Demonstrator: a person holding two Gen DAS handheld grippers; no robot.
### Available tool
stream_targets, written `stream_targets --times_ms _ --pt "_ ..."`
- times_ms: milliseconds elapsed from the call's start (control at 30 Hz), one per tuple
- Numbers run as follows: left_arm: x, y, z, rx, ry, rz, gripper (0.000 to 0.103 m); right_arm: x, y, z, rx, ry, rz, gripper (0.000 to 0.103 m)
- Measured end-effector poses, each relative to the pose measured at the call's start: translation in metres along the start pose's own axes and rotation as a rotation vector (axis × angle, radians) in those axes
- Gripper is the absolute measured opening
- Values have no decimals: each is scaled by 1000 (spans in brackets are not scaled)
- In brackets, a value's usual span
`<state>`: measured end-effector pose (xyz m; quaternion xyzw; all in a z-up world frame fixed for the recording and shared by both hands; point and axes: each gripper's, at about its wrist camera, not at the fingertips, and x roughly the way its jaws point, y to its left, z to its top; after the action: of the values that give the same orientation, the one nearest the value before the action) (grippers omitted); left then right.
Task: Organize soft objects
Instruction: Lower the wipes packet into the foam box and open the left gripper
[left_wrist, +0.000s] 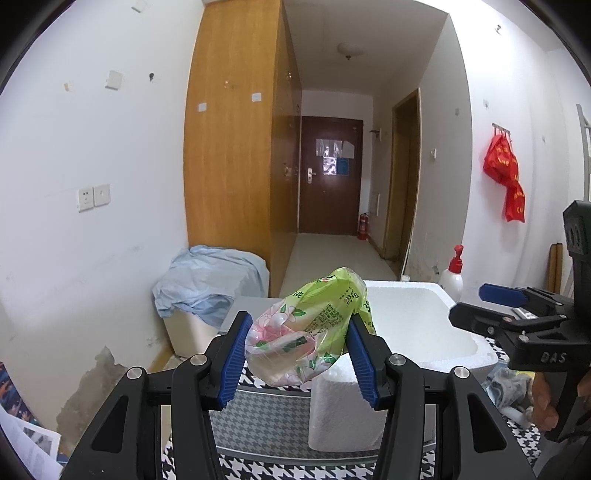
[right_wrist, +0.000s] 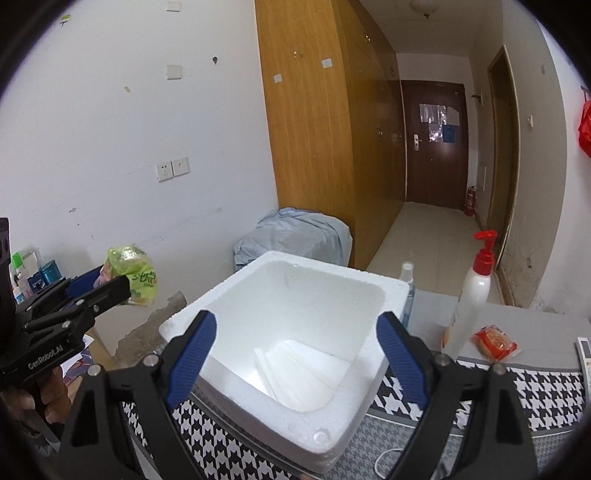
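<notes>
A crinkled green-and-pink plastic packet (left_wrist: 308, 325) hangs in mid-air, pinched between the blue pads of my left gripper (left_wrist: 299, 354), whose jaws press into its soft sides just short of the white foam box (left_wrist: 417, 325). From my right wrist view the same packet (right_wrist: 131, 273) shows off to the left, clear of the box and above the floor beside the tabletop. My right gripper (right_wrist: 295, 365) holds nothing: its jaws stand spread wide over the near rim of the foam box (right_wrist: 258, 398), framing its open mouth. Inside the box I see only some flat white sheets at the bottom; no soft item lies there that I can make out. The box sits on a houndstooth-patterned tabletop (right_wrist: 546, 391), with a white pump bottle (right_wrist: 471, 306) with a red top, a small clear spray bottle (right_wrist: 406, 280) and a red snack packet (right_wrist: 495, 343) just beside it on the right. Farther back, a pale blue cloth (right_wrist: 295, 232) is draped over a low unit against the wall. By my reading the job is at an early stage: one packet is lifted and ready to go in, nothing appears stowed, and the red packet and perhaps the cloth may remain to be gathered.
</notes>
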<state>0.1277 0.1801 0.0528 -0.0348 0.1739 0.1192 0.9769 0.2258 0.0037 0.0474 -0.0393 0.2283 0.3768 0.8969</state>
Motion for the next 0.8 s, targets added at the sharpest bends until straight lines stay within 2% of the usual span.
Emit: stream_targets --times_ms 67,600,800 --pt "2 0 1 -4 0 4 53 -3 1 -1 -13 -1 -1 103" --pt "15 -27 11 41 15 -55 53 -26 -13 -9 0 -43 -24 103" --pt "22 -39 16 53 26 -99 53 -40 -24 -17 6 -52 -64 103"
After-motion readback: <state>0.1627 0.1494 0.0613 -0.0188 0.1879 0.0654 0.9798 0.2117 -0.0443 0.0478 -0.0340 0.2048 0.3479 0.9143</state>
